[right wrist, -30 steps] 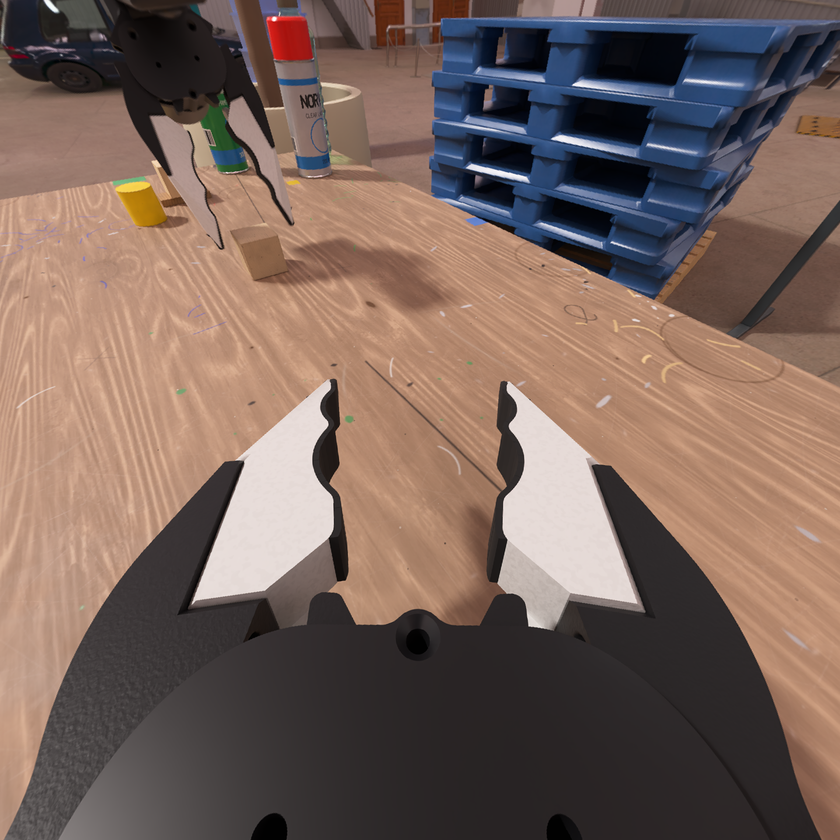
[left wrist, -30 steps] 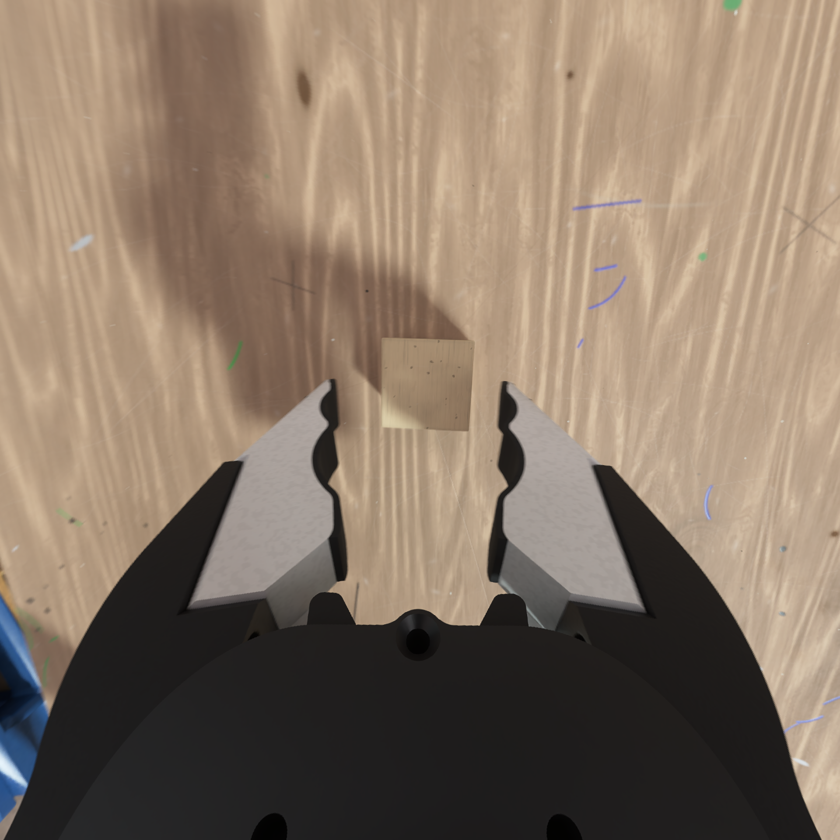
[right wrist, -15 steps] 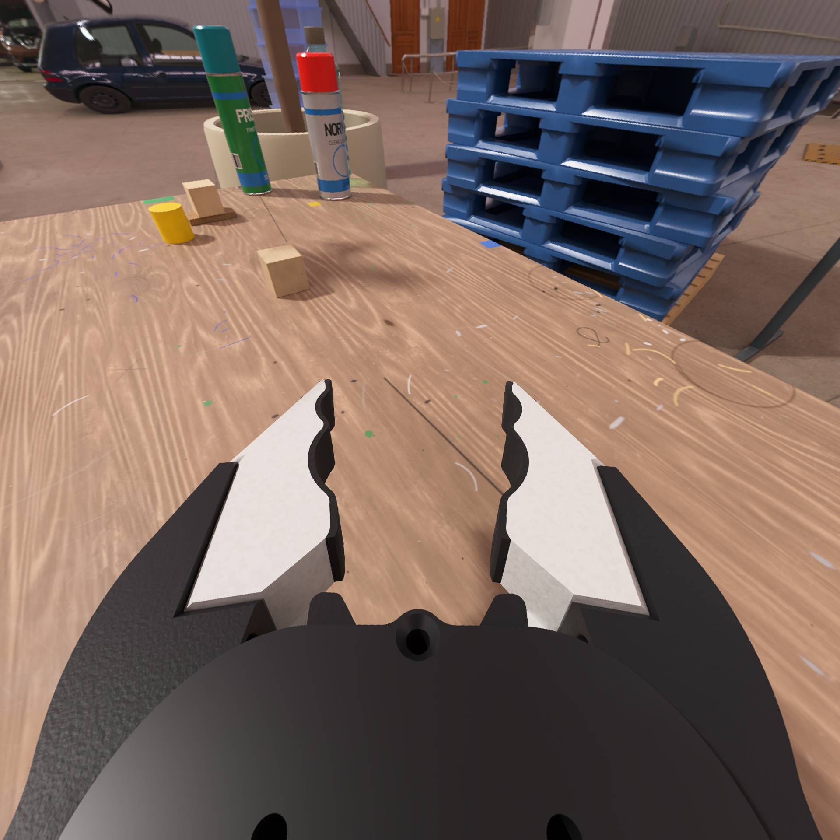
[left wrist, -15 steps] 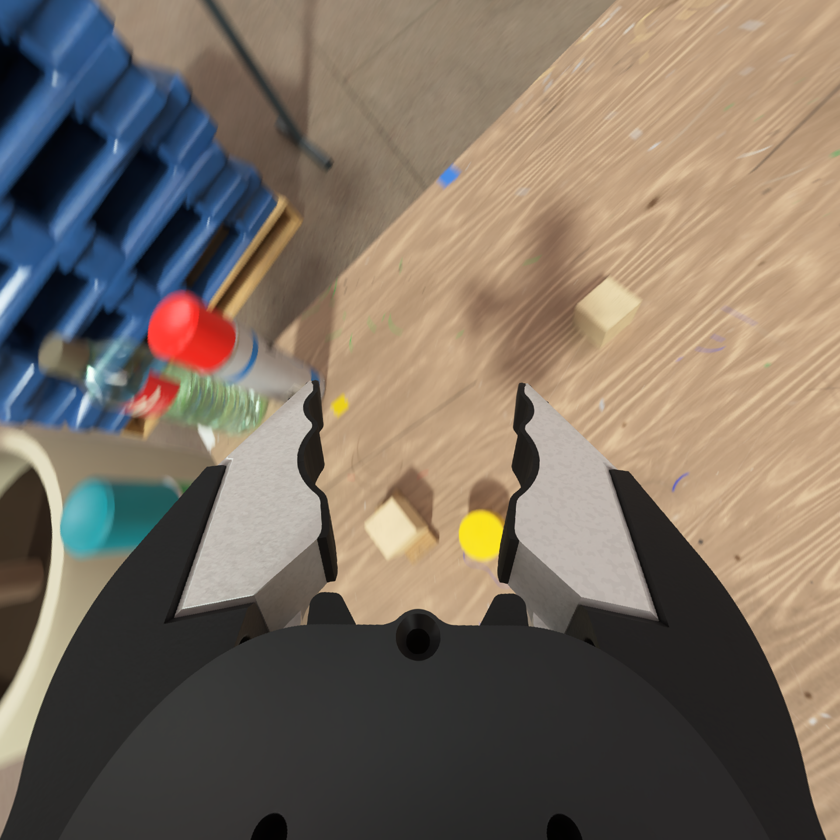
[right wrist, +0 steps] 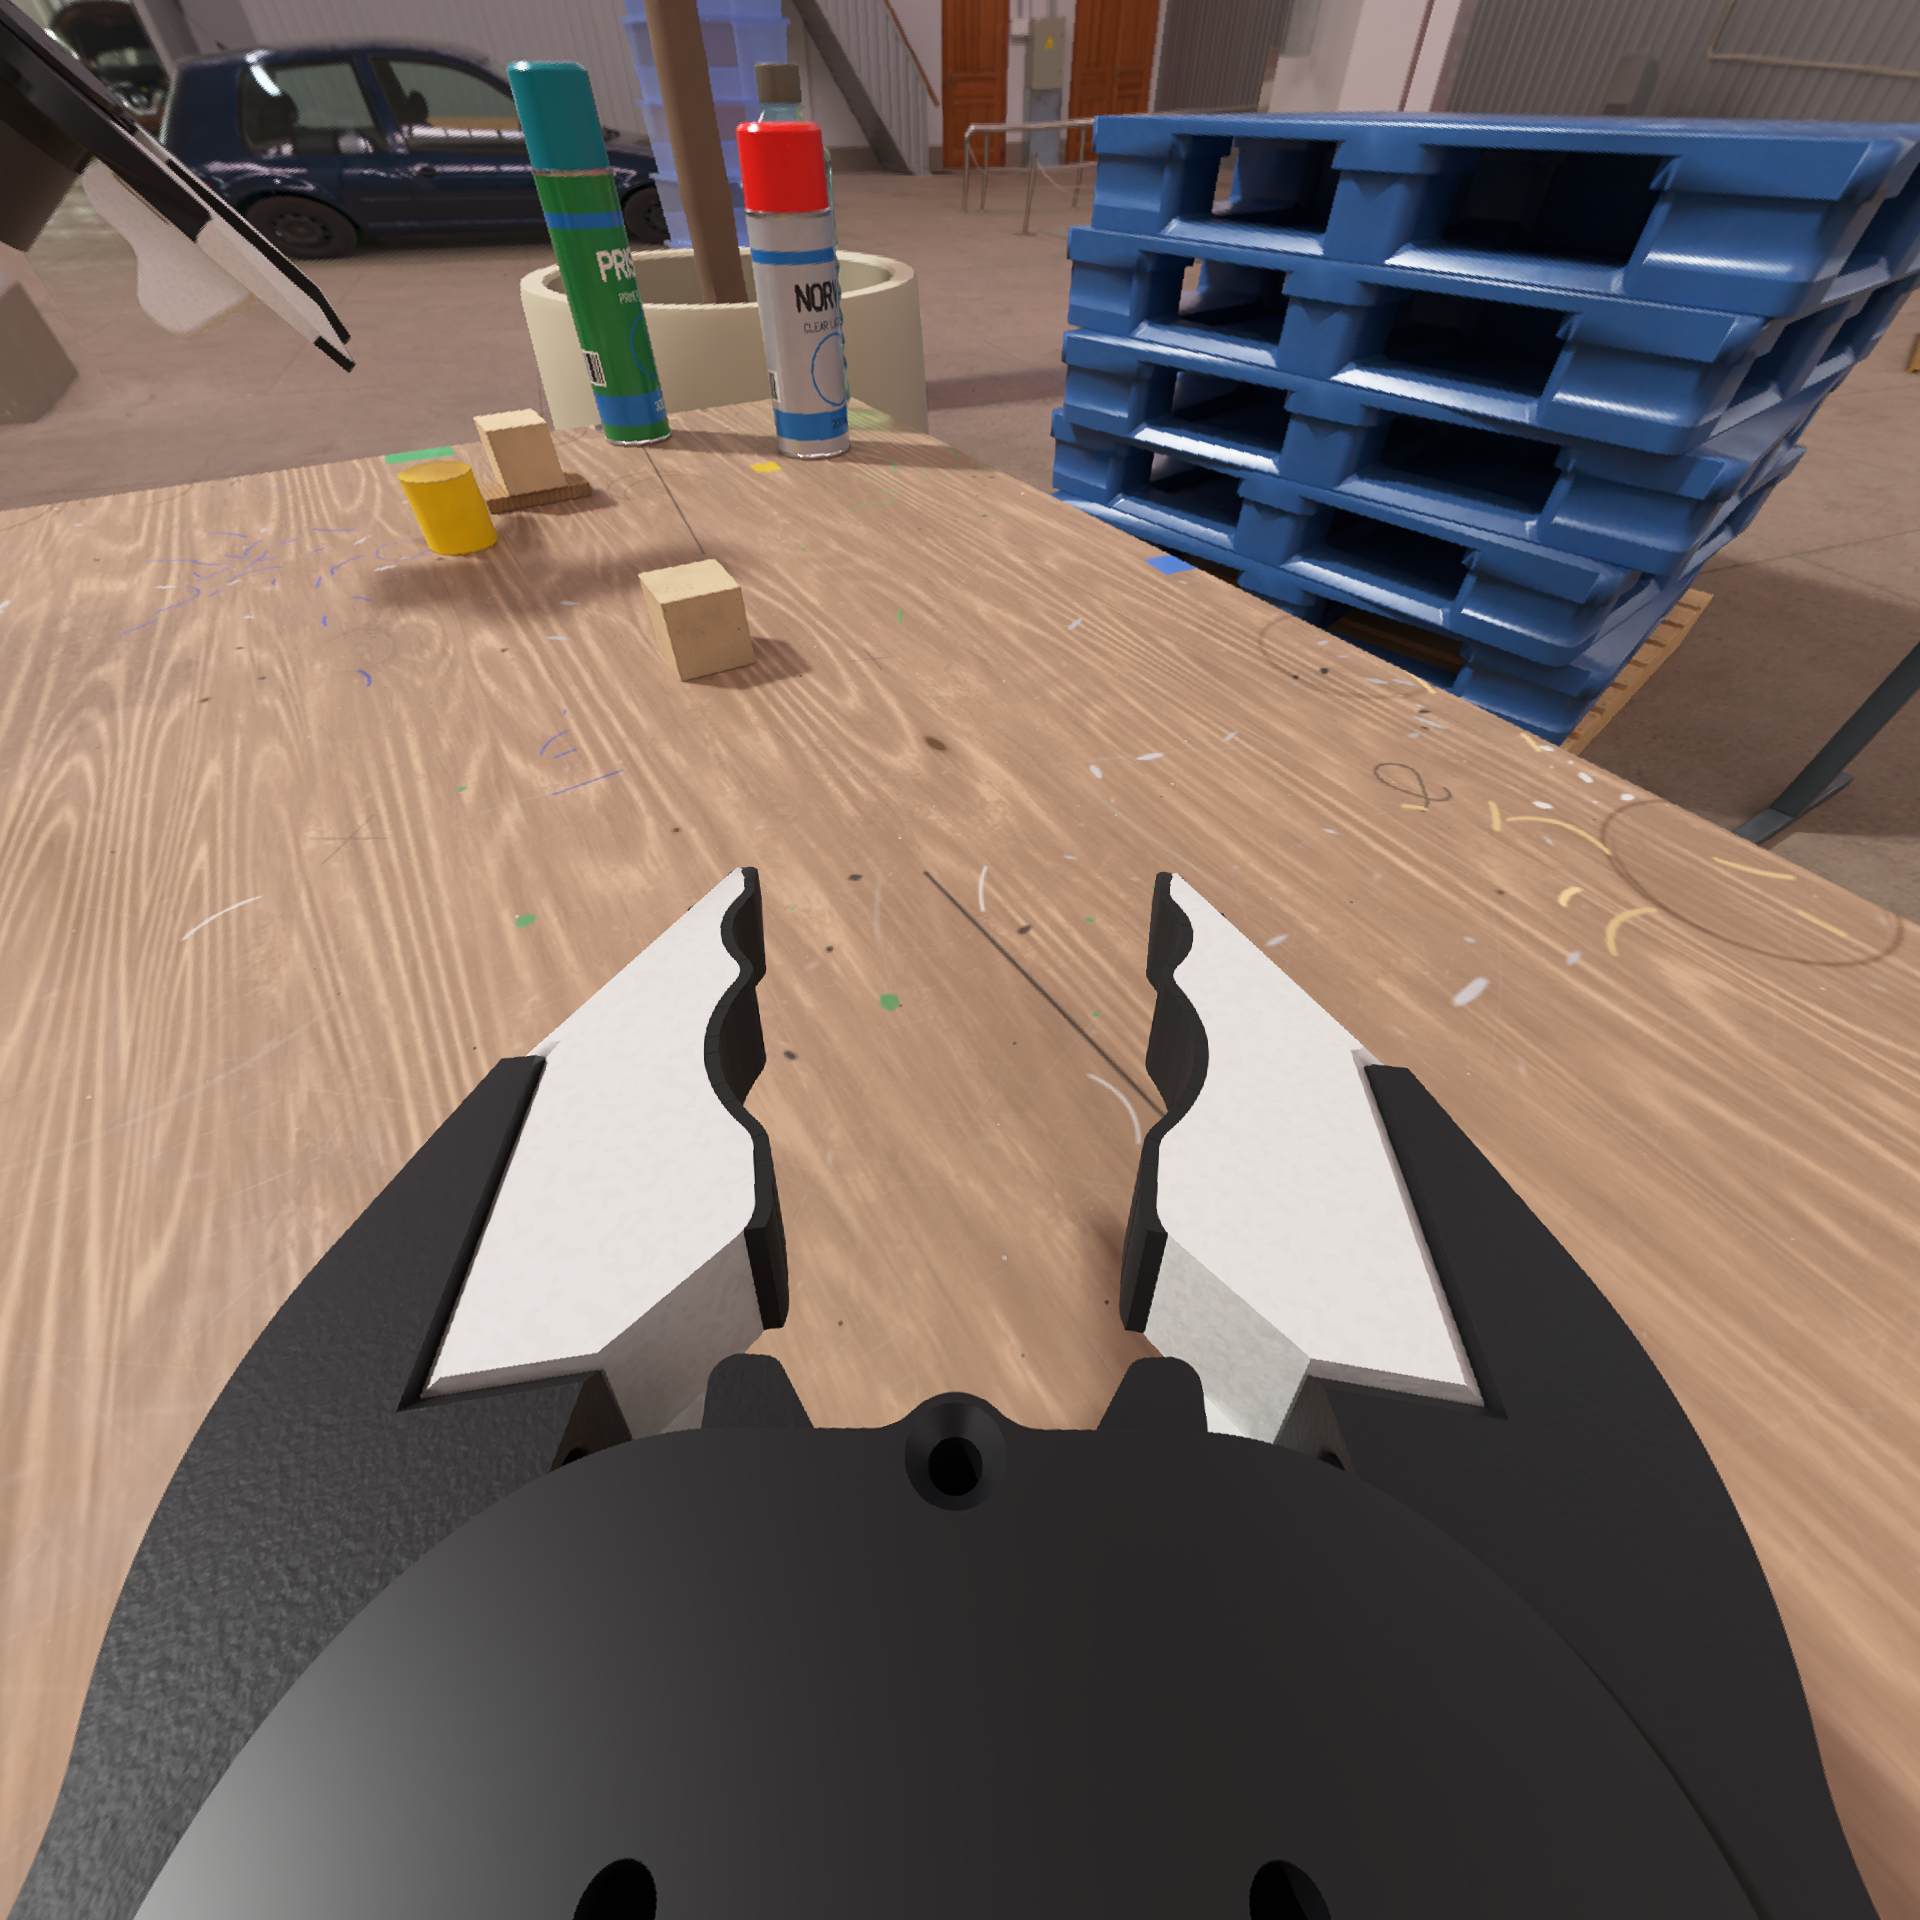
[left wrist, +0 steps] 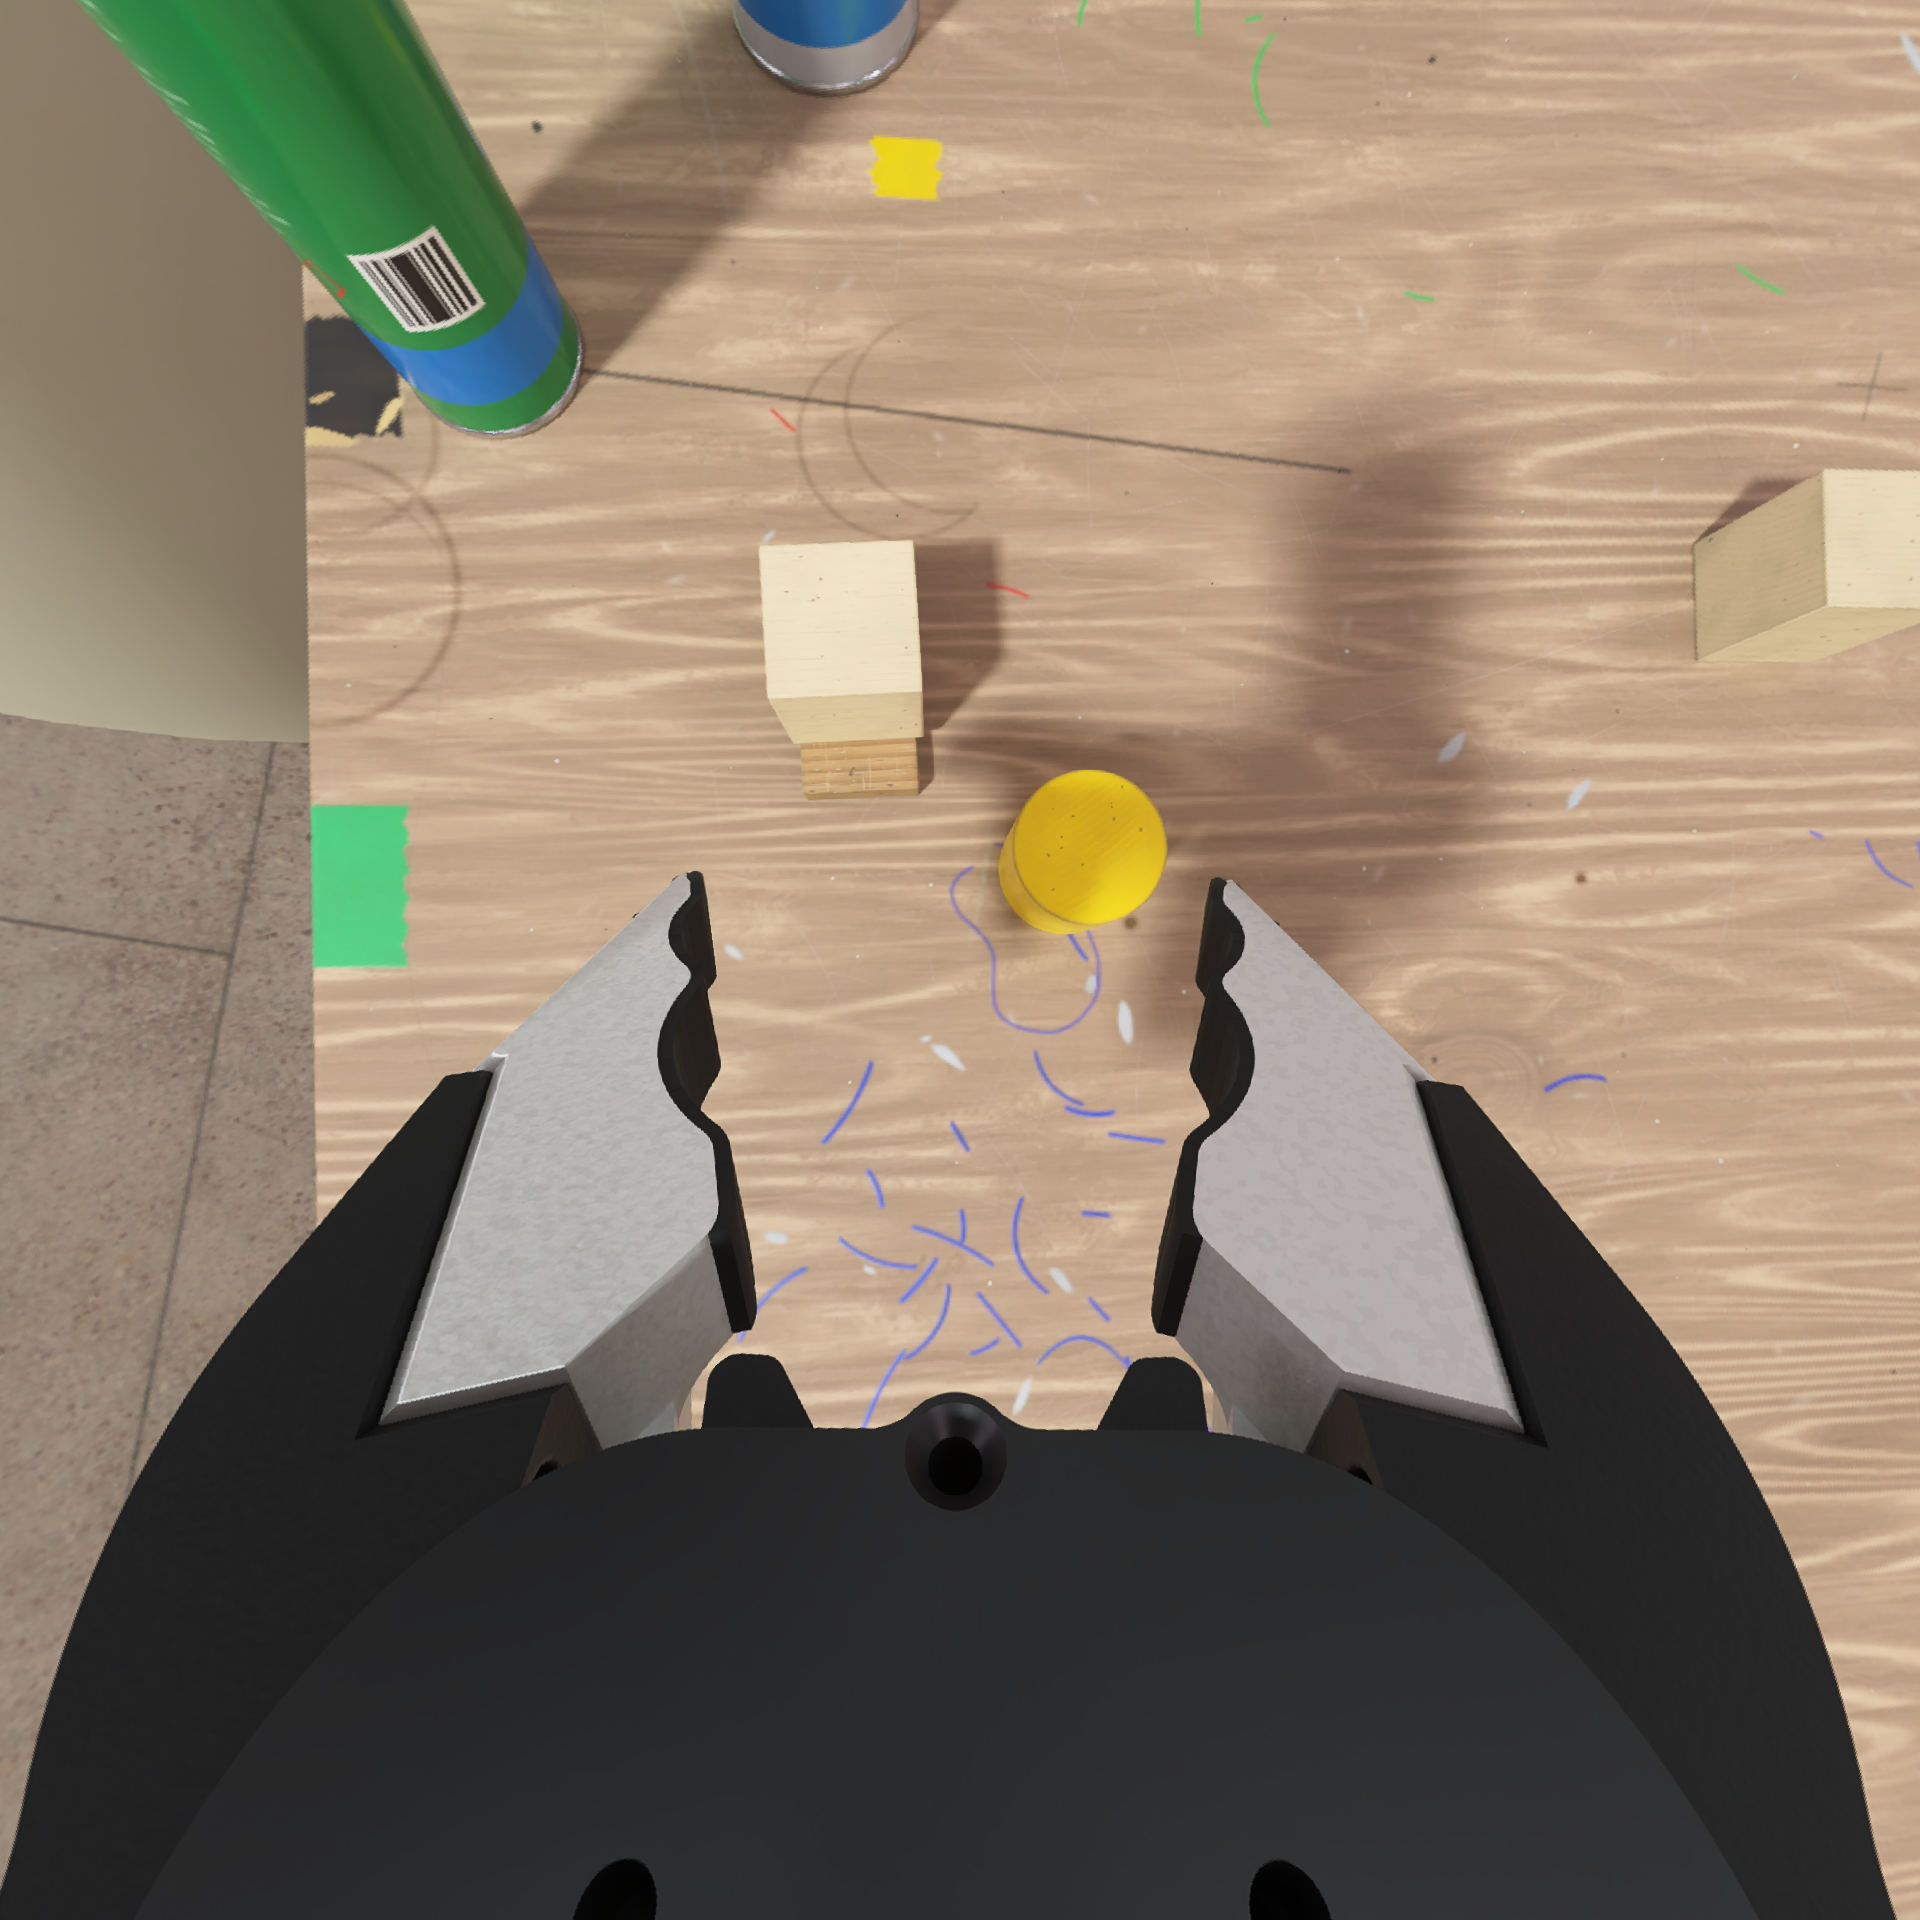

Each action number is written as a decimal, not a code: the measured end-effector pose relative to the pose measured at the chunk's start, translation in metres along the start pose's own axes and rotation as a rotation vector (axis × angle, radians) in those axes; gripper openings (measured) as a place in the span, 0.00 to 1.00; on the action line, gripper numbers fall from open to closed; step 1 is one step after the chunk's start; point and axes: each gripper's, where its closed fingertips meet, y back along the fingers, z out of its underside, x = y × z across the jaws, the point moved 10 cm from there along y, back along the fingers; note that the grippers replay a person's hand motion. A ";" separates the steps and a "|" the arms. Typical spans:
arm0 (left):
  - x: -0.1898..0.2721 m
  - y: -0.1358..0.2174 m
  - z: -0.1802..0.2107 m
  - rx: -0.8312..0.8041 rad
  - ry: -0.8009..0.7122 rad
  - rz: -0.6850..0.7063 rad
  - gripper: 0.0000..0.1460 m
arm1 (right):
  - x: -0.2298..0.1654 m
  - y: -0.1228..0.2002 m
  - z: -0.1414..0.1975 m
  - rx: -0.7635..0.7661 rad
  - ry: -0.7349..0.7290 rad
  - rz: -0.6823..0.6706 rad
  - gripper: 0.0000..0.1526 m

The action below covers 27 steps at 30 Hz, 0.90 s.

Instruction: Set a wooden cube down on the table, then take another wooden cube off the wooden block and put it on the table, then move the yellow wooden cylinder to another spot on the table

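In the left wrist view my left gripper [left wrist: 956, 894] is open and empty, high above the table looking down. A pale wooden cube [left wrist: 840, 623] sits on a thin wooden block [left wrist: 860, 767] just ahead and left of the fingertips. The yellow cylinder [left wrist: 1086, 847] stands upright between and just beyond them. Another cube [left wrist: 1813, 566] lies on the table at far right. In the right wrist view my right gripper [right wrist: 956, 883] is open and empty, low over the table. The cube on the block [right wrist: 516, 449], the cylinder [right wrist: 447, 506] and the loose cube [right wrist: 696, 617] are far ahead. The left gripper's fingertips [right wrist: 260, 281] show at top left.
A green spray can [left wrist: 395, 229] and a red-capped spray can [right wrist: 795, 301] stand at the table's far edge, before a beige tub [right wrist: 883, 322]. Stacked blue pallets [right wrist: 1455, 364] stand right of the table. The table edge [left wrist: 310, 1039] runs along the left of the left wrist view.
My left gripper left the cube on the table, rose and swung over to the cube on the block and the yellow cylinder. My right gripper shifted only slightly.
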 end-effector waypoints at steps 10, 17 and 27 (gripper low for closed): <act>-0.020 -0.017 -0.029 -0.012 0.061 -0.059 0.64 | -0.001 -0.001 0.000 -0.007 0.005 0.001 0.49; -0.017 -0.049 -0.041 -0.077 0.039 -0.110 0.58 | -0.002 -0.002 0.000 -0.007 0.009 -0.007 0.49; -0.016 -0.078 -0.044 -0.139 0.039 -0.141 0.48 | -0.004 -0.001 -0.002 -0.006 0.017 -0.013 0.49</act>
